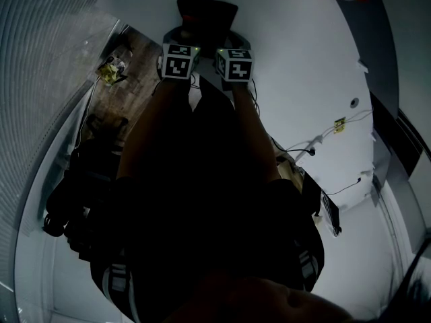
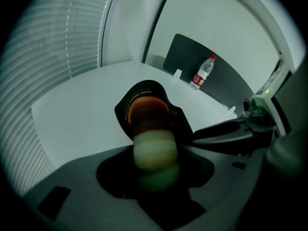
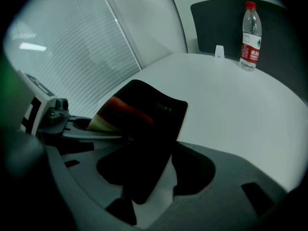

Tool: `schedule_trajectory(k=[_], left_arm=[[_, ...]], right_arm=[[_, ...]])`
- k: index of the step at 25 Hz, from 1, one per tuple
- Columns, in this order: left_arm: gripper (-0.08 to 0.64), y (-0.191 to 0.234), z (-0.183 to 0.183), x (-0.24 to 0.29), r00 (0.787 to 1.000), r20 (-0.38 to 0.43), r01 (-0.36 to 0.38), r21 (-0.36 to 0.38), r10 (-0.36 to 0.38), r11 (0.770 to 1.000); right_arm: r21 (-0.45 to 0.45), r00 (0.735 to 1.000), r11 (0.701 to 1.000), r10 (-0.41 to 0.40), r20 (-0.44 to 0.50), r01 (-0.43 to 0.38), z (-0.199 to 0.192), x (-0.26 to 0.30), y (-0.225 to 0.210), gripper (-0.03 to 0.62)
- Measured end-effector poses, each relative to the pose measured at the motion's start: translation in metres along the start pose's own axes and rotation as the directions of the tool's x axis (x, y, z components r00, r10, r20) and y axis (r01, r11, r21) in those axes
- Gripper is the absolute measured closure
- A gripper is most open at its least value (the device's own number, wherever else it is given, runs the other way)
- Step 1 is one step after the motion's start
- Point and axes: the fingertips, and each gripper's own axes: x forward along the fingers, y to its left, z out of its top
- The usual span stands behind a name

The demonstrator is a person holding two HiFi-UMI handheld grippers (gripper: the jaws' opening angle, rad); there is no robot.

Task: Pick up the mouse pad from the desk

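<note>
Now, mouse pad (image 3: 149, 114): far on the desk (image 3: 231, 109), near end curled up, apparently being lifted.
Left gripper (image 2: 154, 148): apparently clamped on that raised end, bearing it.
Right gripper (image 3: 144, 177): jaws wide, mouse pad between them, not pinched.

Colours and patterns you had before you:

- Mouse pad (image 3: 156, 121): black back. The printed face was banded in orange-red, brown and pale yellow-green.
- Bench (image 3: 231, 100): plain white, unpatterned.
- Water bottle (image 3: 250, 35): clear body, red cap, red label with white print.
- Panel (image 3: 216, 23) behind the bottle: flat dark grey.
- Blinds (image 3: 96, 57): pale grey-white, ruled with fine parallel slat lines.
- Left tongs (image 2: 153, 177) and right tongs (image 3: 144, 186): your two housings were matt mid-grey with near-black recesses.
- Marker cubes (image 1: 179, 60): white faces carrying blocky black square patterns inside black borders.
- Floor (image 1: 135, 69): brown, with a wood-grain pattern.
</note>
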Motion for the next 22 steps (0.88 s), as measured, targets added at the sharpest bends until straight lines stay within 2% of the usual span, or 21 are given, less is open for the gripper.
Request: schedule_trajectory(k=[7,22], left_arm=[[0.391,-0.002,-0.003,-0.004,1.000,0.017,0.001,-0.021,-0.001,1.000],[0.480,-0.011,0.000,-0.014,0.998,0.054,0.020,-0.050,-0.017,0.999]], right_arm=[[0.009,1.000,1.000,0.025,-0.001,-0.025,-0.001,-0.001,0.002,0.399],[0.017,1.000,1.000,0.019,0.017,-0.019,-0.001,-0.012,0.003,0.397]])
